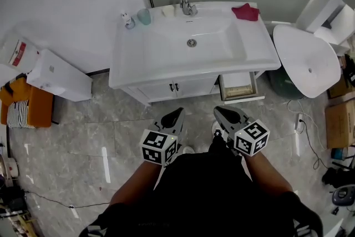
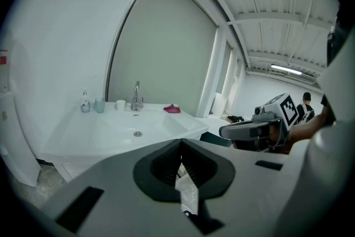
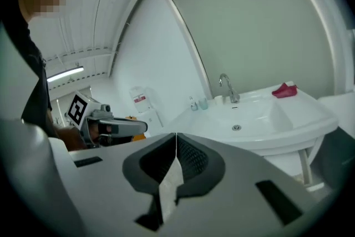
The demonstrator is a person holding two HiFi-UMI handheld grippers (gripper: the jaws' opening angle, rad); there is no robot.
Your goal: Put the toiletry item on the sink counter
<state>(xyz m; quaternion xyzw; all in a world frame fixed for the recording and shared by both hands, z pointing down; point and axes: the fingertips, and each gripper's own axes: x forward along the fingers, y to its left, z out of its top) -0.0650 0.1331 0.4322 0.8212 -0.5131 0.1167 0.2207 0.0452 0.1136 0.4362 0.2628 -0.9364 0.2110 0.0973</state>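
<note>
Head view looks down over the person's dark clothing and bare forearms to the two tools held side by side, low in the picture. The left gripper (image 1: 176,112) has its jaws pressed together with nothing between them, as its own view confirms (image 2: 181,141). The right gripper (image 1: 219,111) is likewise closed and empty (image 3: 176,135). Both point toward the vanity, well short of it, over a grey marbled floor (image 1: 83,130).

Beyond them stands the white cabinet (image 1: 175,87), with a drawer (image 1: 238,86) pulled open at its right side. On top lies the sink counter (image 1: 260,47), with its drain in the middle of the bowl. Along the back edge, from the left, stand a small pump bottle (image 1: 128,20), a pale green cup (image 1: 144,16) just beside it, a white cup (image 1: 168,10) and the faucet (image 1: 187,3). A red item (image 1: 246,11) lies at the back right corner. All these toiletry things rest on the counter, apart from both grippers.

To the right a loose white basin (image 1: 308,61) leans; to the left sits a white box (image 1: 58,75).
</note>
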